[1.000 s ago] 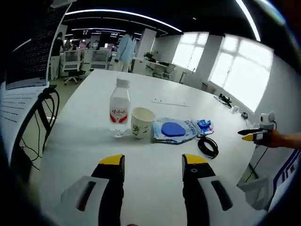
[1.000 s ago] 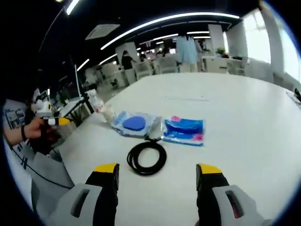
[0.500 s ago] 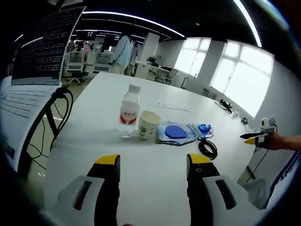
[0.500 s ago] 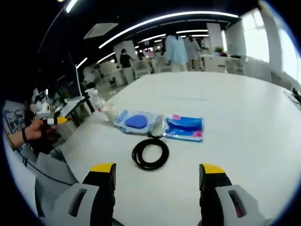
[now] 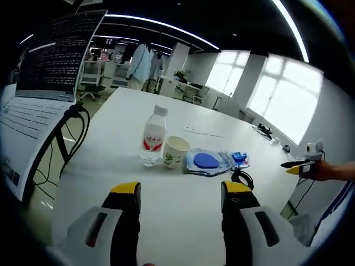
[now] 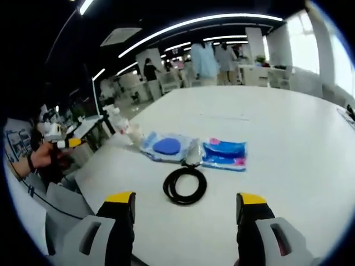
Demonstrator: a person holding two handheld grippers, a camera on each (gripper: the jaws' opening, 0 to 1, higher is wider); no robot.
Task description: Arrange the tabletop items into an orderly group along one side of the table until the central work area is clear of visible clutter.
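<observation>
Both grippers gape empty over the white table (image 5: 183, 194); black cable (image 6: 185, 185) lies coiled beside blue packets (image 6: 224, 154).

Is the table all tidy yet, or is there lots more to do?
Partly. The water bottle, paper cup and two blue packets already sit in a row. Nothing is in hand: both hand-held grippers are open. The black cable coil lies out in front, not yet lined up.
</observation>
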